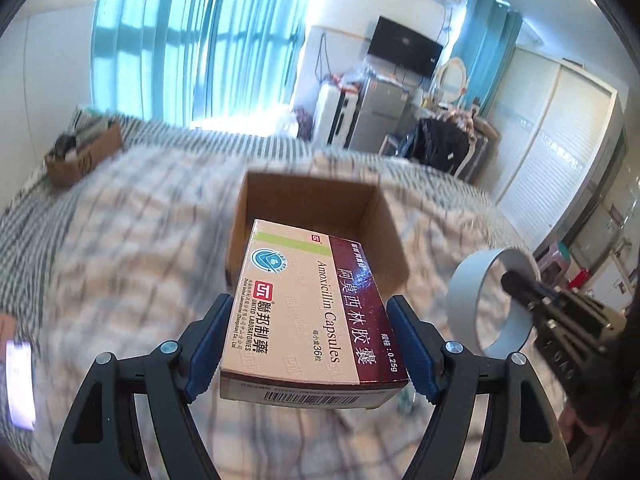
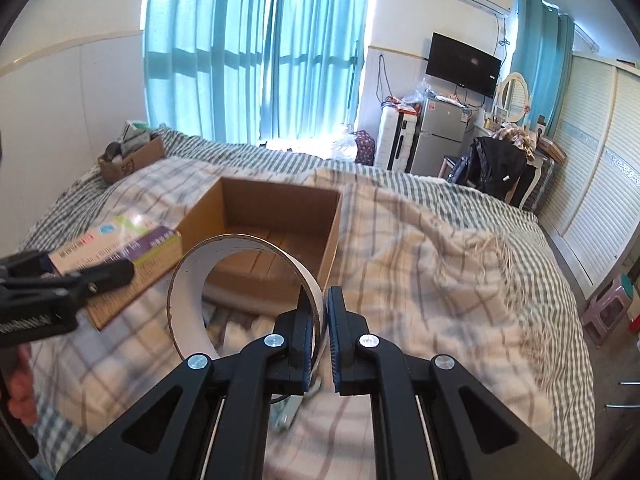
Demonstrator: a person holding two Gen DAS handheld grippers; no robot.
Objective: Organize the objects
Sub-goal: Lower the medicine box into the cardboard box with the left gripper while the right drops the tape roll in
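My left gripper is shut on an amoxicillin capsule box, beige and maroon, held above the bed just in front of an open cardboard box. My right gripper is shut on the rim of a white tape roll, held above the bed in front of the same cardboard box. The tape roll and right gripper also show at the right of the left wrist view. The medicine box and left gripper show at the left of the right wrist view.
A checked blanket covers the bed. A second cardboard box with items sits at the far left corner. A phone lies at the left. A fridge, chair with clothes and wardrobe stand beyond the bed.
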